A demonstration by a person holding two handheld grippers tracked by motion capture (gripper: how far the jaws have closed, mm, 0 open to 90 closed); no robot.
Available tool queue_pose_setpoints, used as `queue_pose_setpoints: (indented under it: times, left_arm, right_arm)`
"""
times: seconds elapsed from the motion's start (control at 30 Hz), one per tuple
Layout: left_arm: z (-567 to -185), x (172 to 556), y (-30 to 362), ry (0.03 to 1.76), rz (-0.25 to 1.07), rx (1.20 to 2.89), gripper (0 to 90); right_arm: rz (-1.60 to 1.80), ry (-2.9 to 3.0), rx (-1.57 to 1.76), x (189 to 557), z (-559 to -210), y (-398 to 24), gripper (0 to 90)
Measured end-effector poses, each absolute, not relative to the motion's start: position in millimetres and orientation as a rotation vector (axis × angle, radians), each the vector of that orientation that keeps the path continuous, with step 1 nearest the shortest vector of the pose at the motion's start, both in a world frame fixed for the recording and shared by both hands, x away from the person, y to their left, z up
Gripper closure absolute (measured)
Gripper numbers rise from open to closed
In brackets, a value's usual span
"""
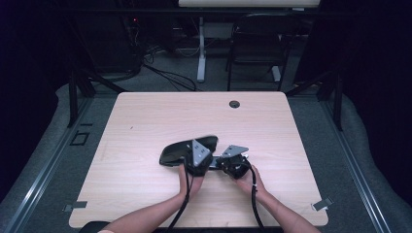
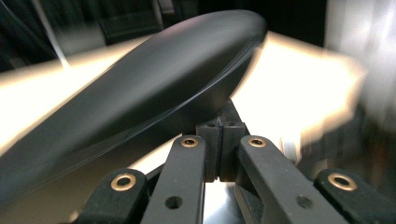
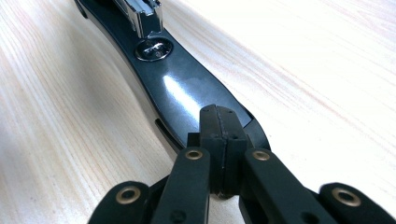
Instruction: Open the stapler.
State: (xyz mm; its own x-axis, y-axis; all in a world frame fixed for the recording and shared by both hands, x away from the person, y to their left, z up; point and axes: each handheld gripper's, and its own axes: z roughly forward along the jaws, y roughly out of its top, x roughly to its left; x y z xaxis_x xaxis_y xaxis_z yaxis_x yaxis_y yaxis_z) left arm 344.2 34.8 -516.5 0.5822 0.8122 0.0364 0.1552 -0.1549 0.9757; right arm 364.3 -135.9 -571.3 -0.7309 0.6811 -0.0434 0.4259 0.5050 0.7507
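Light wood table (image 1: 145, 126) under bright light, dark room around. Grey carpet (image 1: 43, 145), black chair (image 1: 256, 43), white desk leg (image 1: 200, 48), cables (image 1: 165, 73) beyond.

**Around your desk**

You have a light wooden desk (image 1: 145, 126) with a small round hole (image 1: 234, 104) near its far edge. Behind it you can see a black chair (image 1: 256, 43), a white leg (image 1: 201, 53) and cables on the grey floor (image 1: 170, 75).
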Motion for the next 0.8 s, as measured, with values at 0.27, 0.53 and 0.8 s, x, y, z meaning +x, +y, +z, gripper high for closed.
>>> queue_pose_setpoints:
  times: [0.27,0.53,0.8]
  left_arm:
    - [-513.5,344.7,37.6,0.833,0.677,1.674,90.0]
    - [-509.1,346.1,43.4,0.85,0.644,1.697,90.0]
    - [-499.7,347.4,55.9,0.867,0.643,1.695,90.0]
  right_arm:
    - [1.074,2.426,0.934,365.1,-570.8,-136.0,90.0]
    - [1.072,2.433,0.932,366.2,-570.2,-136.2,90.0]
    - [1.073,2.439,0.944,366.9,-569.5,-136.5,90.0]
